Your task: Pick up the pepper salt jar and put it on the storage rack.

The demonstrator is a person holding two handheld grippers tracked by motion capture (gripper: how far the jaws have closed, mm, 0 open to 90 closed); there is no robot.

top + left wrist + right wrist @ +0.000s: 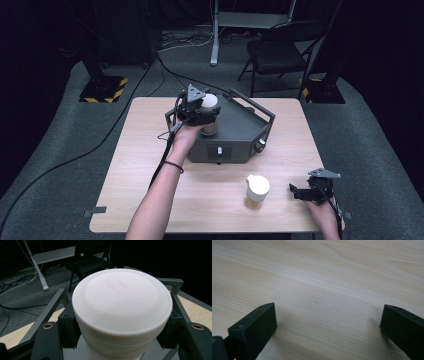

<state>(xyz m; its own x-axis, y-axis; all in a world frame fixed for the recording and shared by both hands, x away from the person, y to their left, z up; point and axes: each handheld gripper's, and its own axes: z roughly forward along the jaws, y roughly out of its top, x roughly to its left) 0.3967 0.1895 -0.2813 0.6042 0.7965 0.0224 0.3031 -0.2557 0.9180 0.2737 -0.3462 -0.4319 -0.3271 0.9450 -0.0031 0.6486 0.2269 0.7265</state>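
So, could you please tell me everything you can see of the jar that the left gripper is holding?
The jar has a wide, round, off-white lid that looks like matte plastic, with faint embossed lettering too soft to read. Below the lid the body looks clear, with brownish contents. It stands upright over the left part of the dark grey tray; whether its base touches the tray cannot be told. The left gripper is shut on it, its black jaws pressing just under the lid's rim on both sides.

We're seeing the desk (150, 200) lit evenly from overhead while the room behind sinks into near black. Up close, the white lid (122, 302) looks soft and a touch washed out, and faint shadows spread beneath the right claw (328, 322).
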